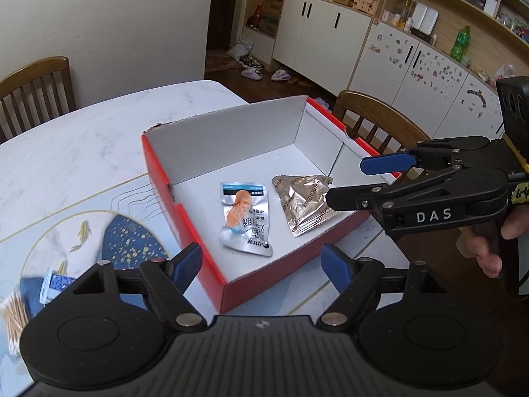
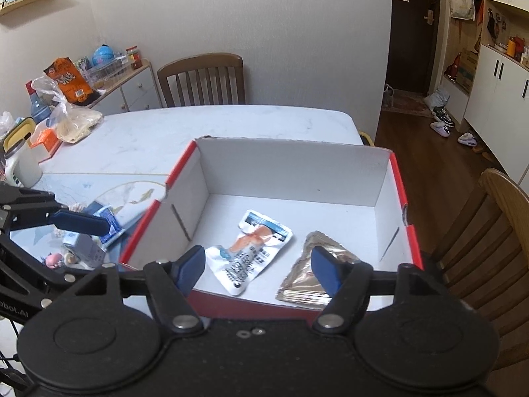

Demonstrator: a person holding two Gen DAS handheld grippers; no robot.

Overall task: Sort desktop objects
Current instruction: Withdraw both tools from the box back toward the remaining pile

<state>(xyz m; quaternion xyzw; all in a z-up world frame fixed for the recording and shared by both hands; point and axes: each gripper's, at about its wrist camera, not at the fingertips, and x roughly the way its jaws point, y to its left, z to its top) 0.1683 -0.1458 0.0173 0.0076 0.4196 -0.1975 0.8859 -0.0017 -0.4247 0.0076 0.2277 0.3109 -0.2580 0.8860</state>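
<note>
A red cardboard box [image 1: 158, 168] [image 2: 291, 172] with a white inside lies open on the marble table [image 1: 99, 139]. On its floor lie a silver snack packet [image 1: 245, 219] [image 2: 252, 251] and a gold triangular foil packet [image 1: 303, 202] [image 2: 305, 284], side by side and apart. My left gripper [image 1: 260, 266] hovers open over the box's near corner, nothing between its fingers. My right gripper [image 1: 362, 180] [image 2: 258, 268] stands open above the box's right side, over the gold packet, a hand on its handle. One blue pad of the left gripper's fingers [image 2: 82, 223] shows in the right wrist view.
Left of the box lie a blue sachet [image 1: 57, 285] [image 2: 107, 223], cotton swabs [image 1: 13, 314], a small carton [image 2: 84, 248] and a pink figurine [image 2: 53, 259]. Wooden chairs [image 1: 373, 122] [image 2: 201, 79] stand around the table. Bags and jars [image 2: 66, 106] crowd its far left end.
</note>
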